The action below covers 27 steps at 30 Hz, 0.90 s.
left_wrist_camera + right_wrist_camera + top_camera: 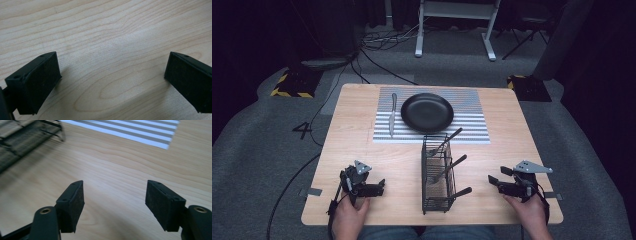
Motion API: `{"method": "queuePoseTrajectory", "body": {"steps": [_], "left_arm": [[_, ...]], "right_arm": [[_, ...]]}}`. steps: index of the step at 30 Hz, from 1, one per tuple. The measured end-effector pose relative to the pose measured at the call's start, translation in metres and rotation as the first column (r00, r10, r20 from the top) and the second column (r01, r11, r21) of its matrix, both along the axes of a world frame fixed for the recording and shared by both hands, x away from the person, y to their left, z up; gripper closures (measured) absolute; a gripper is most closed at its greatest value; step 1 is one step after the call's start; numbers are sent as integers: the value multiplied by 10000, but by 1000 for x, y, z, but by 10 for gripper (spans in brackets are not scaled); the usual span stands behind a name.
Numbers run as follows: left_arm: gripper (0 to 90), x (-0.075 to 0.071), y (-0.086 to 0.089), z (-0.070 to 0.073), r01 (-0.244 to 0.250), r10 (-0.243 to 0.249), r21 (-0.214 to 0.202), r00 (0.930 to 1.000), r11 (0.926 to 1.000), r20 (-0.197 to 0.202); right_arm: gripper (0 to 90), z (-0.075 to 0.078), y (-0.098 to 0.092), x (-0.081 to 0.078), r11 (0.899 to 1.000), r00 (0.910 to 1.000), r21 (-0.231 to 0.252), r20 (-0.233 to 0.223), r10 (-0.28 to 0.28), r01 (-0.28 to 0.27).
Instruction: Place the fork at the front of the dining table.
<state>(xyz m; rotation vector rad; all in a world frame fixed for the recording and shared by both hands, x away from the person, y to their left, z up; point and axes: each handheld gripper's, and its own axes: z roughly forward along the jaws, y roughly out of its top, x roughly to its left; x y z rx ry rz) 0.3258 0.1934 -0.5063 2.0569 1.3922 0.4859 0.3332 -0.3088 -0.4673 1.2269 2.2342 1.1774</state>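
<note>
Resting grippers: left gripper (371,189) and right gripper (502,183), jaws wide apart, empty, bare counter (112,50) between them.
Progress: knife (392,114) beside plate (427,112); remaining cutlery in rack (436,176) ahead, seemingly unplaced.

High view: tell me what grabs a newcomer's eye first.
The black plate on the striped mat at the table's far middle stands out first, with a knife lying beside it on the left. Nearer, a black wire caddy holds three black-handled utensils. The left gripper and right gripper flank it, both open.
</note>
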Motion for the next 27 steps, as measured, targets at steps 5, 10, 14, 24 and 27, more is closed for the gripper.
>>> {"method": "queuePoseTrajectory", "body": {"steps": [5,10,14,24,27], "left_arm": [[3,0,0,0,-6,6,-10,10000,10000,-21],[3,0,0,0,-5,5,-7,10000,10000,-19],[3,0,0,0,-8,8,-9,10000,10000,-17],[3,-1,0,0,-38,38,-15,10000,10000,-28],[3,-1,0,0,-42,42,-7,10000,10000,-21]], "right_arm": [[340,19,9,-17,9989,9989,78,108,465,-466],[335,43,24,-38,9890,9879,53,492,1474,-1478],[335,56,32,-50,9795,9771,172,757,1989,-2007],[333,78,53,-70,9384,9342,488,1255,3341,-3421],[337,81,59,-71,9249,9233,731,1270,3625,-3732]]}}
